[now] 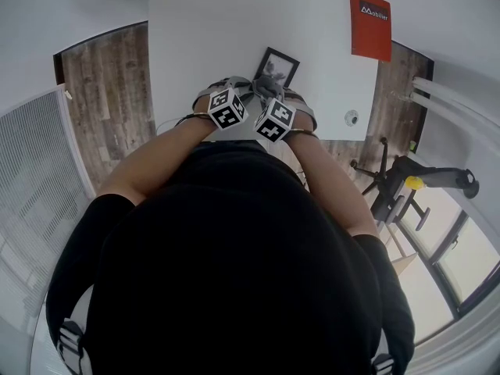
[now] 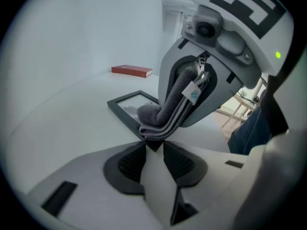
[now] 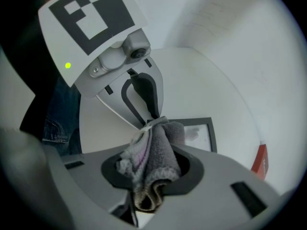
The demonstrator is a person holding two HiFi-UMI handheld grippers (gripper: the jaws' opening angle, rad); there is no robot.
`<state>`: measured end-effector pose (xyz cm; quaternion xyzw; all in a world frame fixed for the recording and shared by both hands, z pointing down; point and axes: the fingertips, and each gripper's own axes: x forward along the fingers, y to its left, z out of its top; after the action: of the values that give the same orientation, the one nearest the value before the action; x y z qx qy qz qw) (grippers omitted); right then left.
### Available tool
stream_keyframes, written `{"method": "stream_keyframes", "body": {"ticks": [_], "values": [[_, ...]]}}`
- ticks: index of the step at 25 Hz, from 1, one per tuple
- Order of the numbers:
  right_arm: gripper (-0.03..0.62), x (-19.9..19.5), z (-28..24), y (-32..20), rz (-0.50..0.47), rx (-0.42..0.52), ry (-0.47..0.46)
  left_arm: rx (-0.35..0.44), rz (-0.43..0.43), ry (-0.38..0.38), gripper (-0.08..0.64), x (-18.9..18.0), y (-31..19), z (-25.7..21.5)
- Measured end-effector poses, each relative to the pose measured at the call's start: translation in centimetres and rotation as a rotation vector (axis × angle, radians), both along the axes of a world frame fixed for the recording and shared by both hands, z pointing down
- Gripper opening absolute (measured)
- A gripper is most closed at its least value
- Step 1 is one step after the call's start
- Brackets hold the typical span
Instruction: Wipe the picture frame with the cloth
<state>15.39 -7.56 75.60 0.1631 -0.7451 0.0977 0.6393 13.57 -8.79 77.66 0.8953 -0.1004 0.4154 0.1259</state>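
A black picture frame (image 1: 277,65) lies flat on the white table (image 1: 203,30). In the left gripper view its near corner (image 2: 153,145) sits between the tips of my left gripper (image 2: 154,150), whose pads close against it. My right gripper (image 3: 156,169) points straight down, shut on a folded grey cloth (image 3: 153,155). The cloth (image 2: 163,114) hangs from those jaws and rests on the near part of the frame (image 2: 125,110), hiding some of the glass. The frame's far end (image 3: 204,133) shows beyond the cloth.
A red book (image 1: 369,23) lies at the table's far right corner, and a small round object (image 1: 351,117) sits near the right edge. An office chair (image 1: 391,186) stands on the wooden floor to the right. The person's body is against the table's near edge.
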Motion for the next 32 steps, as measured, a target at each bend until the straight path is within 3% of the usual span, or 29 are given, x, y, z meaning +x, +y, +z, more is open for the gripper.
{"method": "stream_keyframes", "body": {"ticks": [5,19,32], "values": [[0.106,-0.1,0.0,0.0,0.007,-0.002,-0.007,0.035,0.017,-0.009,0.118,-0.1,0.0,-0.1],[0.106,1.2,-2.1,-1.9,0.094,-0.022,-0.066,0.028,0.007,0.004,0.114,0.1,-0.1,-0.2],[0.106,6.3,-4.8,-8.2,0.234,0.090,-0.044,0.054,0.007,-0.002,0.114,0.0,0.0,-0.2]]}}
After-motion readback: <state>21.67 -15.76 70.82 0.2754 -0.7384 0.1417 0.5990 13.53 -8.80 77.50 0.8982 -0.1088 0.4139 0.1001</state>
